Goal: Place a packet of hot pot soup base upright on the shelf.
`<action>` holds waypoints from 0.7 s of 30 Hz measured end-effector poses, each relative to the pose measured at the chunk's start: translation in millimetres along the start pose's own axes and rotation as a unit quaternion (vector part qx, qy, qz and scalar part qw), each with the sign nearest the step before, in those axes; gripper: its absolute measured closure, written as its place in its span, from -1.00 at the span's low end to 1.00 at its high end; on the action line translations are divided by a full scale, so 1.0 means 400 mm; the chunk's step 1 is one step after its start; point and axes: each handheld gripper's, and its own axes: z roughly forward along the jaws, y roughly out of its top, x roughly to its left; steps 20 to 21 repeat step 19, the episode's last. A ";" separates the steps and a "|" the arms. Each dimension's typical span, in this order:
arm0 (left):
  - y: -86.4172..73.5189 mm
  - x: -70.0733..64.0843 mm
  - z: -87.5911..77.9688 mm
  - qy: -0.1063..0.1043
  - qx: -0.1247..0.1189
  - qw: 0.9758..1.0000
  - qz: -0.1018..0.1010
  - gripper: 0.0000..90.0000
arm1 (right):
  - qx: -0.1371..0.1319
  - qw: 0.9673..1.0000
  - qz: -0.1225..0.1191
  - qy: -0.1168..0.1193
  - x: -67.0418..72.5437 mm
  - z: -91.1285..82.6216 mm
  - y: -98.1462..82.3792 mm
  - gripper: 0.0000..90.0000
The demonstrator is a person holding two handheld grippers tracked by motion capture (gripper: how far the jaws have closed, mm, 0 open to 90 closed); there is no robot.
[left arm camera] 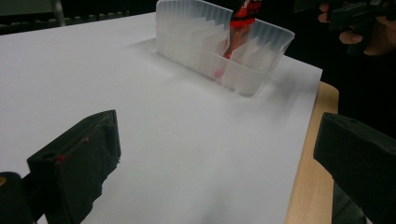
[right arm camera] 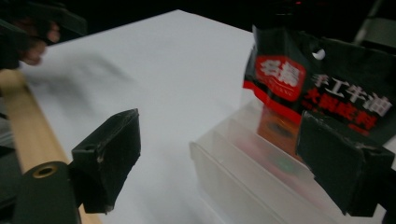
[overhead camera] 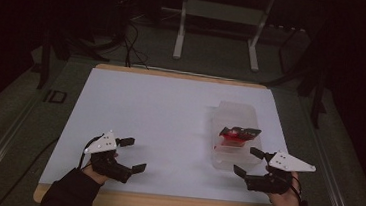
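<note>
With both tools spread wide and empty, nothing gripped yet.

Though parked at the desk's (overhead camera: 112, 197) near edge, right tool (overhead camera: 251, 163) sits just beside the near end of the clear bin (overhead camera: 230, 114), left tool (overhead camera: 132, 155) well apart at near left. Packet (overhead camera: 238, 133), black and red, stands tilted in the bin, right of centre on the white sheet (overhead camera: 160, 111). Seen along the right tool's jaws: packet (right arm camera: 322, 88) rising above the bin (right arm camera: 233, 172) wall, one jaw overlapping it in view, contact unclear. Likely risks: catching the thin bin wall with a jaw and dragging or tipping the light bin; pinching only the packet's top edge, so a slip; crushing the contents by closing hard. Bin unbraced, with left tool far off.
</note>
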 end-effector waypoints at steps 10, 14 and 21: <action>-0.007 -0.009 0.006 0.004 0.000 1.000 0.010 -0.98 | -0.007 0.999 -0.008 -0.033 0.018 0.016 -0.034 -0.69; -0.010 -0.013 0.012 -0.001 0.005 1.000 0.011 -0.98 | -0.008 0.999 -0.026 -0.028 0.019 0.021 -0.038 -0.68; -0.011 -0.013 0.016 -0.002 0.008 1.000 0.013 -0.98 | -0.017 0.999 -0.022 -0.030 0.016 0.011 -0.035 -0.69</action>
